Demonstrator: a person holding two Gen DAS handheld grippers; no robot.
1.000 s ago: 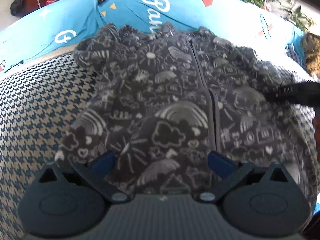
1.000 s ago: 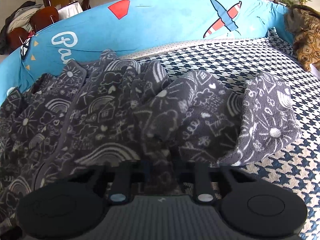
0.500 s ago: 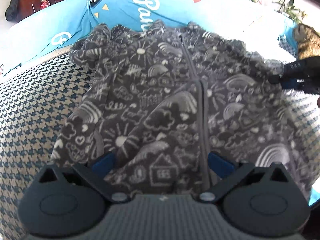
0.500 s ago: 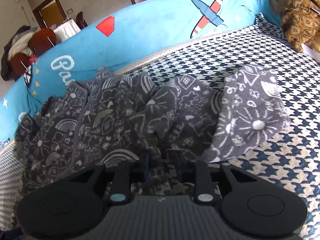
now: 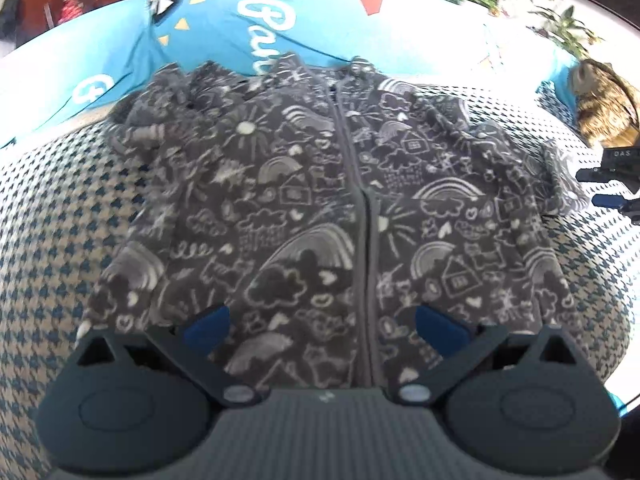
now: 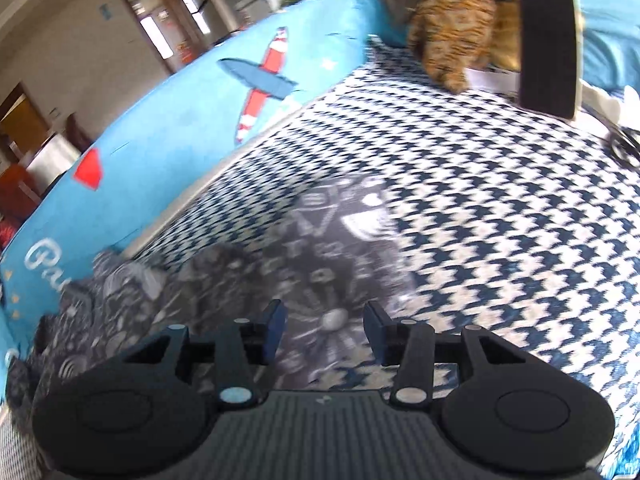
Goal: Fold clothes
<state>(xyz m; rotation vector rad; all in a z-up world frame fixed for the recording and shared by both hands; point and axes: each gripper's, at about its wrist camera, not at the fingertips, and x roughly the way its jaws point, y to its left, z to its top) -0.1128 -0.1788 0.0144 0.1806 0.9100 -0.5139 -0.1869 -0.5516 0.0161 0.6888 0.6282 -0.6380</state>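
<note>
The grey patterned jacket (image 5: 320, 208) lies spread flat, front up, on the houndstooth bed cover (image 5: 60, 220). The left gripper (image 5: 320, 324) has its jaws wide apart above the hem. The right gripper (image 6: 324, 332) is opening its jaws over the blurred sleeve (image 6: 332, 264), apparently without gripping it.

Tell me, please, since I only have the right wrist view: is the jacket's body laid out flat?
Observer: Yes, the jacket lies spread front-up on the cover, with its zip closed.
Operator: Thank you. Where is the left tool?
Observer: The left tool hovers open over the hem, gripping nothing.
Operator: And the other sleeve?
Observer: That sleeve is bunched up at the left of the left wrist view, near the blue bolster.
</note>
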